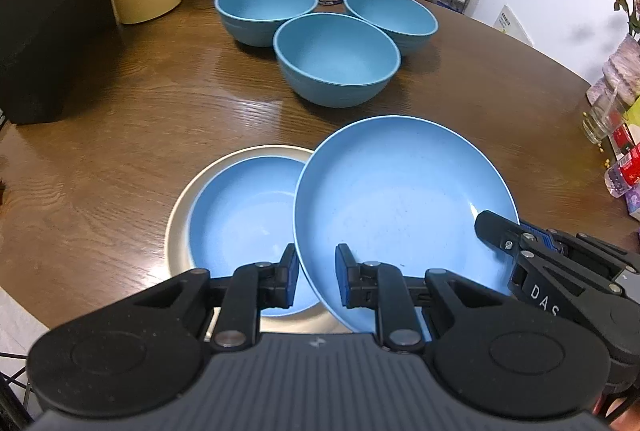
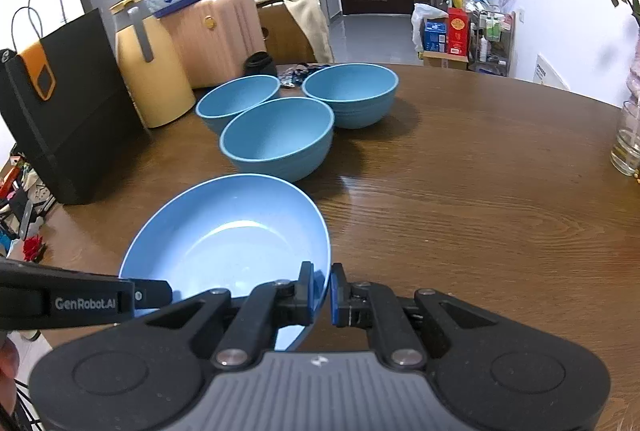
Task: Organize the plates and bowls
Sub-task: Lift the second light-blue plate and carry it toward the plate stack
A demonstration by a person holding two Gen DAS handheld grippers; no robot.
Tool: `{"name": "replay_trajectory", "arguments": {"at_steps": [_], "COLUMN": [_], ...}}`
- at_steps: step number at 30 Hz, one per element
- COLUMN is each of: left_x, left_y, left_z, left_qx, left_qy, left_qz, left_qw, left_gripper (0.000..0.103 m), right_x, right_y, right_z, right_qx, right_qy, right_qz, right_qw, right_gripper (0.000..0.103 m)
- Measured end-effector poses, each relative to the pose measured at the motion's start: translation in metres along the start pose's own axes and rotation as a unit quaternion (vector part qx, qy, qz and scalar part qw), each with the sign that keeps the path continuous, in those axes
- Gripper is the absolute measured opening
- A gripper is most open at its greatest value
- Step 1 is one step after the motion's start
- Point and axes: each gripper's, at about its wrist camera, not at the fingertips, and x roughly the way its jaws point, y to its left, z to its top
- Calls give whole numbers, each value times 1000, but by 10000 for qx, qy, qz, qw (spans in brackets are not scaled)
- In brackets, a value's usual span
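Two grippers: left gripper (image 1: 317,281) and right gripper (image 2: 321,295) both pinch the blue plate (image 1: 400,199) rim.
Bowls: three blue bowls (image 1: 336,59) behind.

Two close claw-mounted views (shared bowls (image 1: 336,59)), angled tableward

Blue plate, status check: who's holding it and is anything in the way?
Left gripper and right gripper both shut on blue plate, tilted. Stack beside it, partly under. Three bowls beyond, apart.
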Motion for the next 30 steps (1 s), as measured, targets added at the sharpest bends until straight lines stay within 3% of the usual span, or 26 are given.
{"name": "replay_trajectory", "arguments": {"at_steps": [30], "left_x": [25], "left_y": [79], "left_z": [1], "left_qx": [-229], "left_qy": [211], "left_qz": [215], "left_qw": [9993], "left_gripper": [20], "right_x": [53], "right_y": [74], "right_z": [0], "right_qx": [-296], "right_qy": [411], "right_qz": [154], "right_qw": [9986], "right_gripper": [8]}}
